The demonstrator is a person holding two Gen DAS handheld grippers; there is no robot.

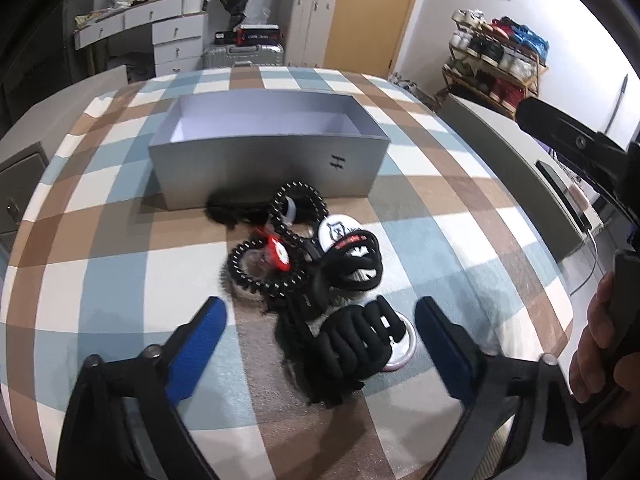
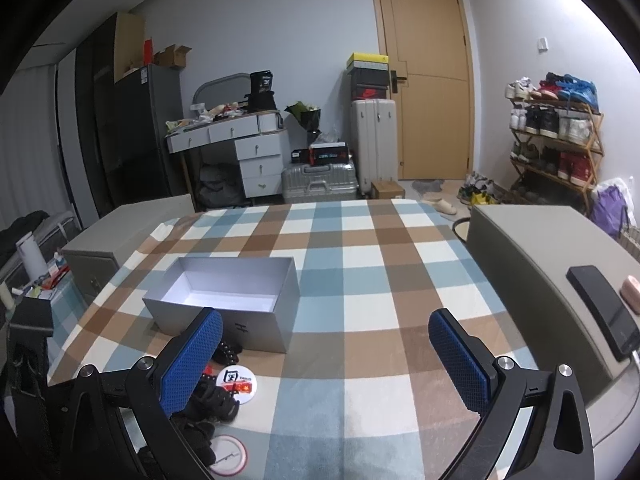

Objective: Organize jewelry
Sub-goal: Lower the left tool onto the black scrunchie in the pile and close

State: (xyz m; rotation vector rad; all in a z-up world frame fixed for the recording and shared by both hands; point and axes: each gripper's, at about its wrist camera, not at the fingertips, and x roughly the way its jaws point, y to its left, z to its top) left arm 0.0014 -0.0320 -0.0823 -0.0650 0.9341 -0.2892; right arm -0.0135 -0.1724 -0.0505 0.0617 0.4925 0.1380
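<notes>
Hair ties (image 1: 352, 340) lie heaped between the wide-open, empty left tongs (image 1: 320, 340).

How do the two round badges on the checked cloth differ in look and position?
The white badge with the black emblem lies nearer the silver box, partly under a black band; the red-rimmed badge lies nearer the left claw, half hidden by the thick black scrunchie. Both are round, white-faced and lie flat in the pile.
</notes>
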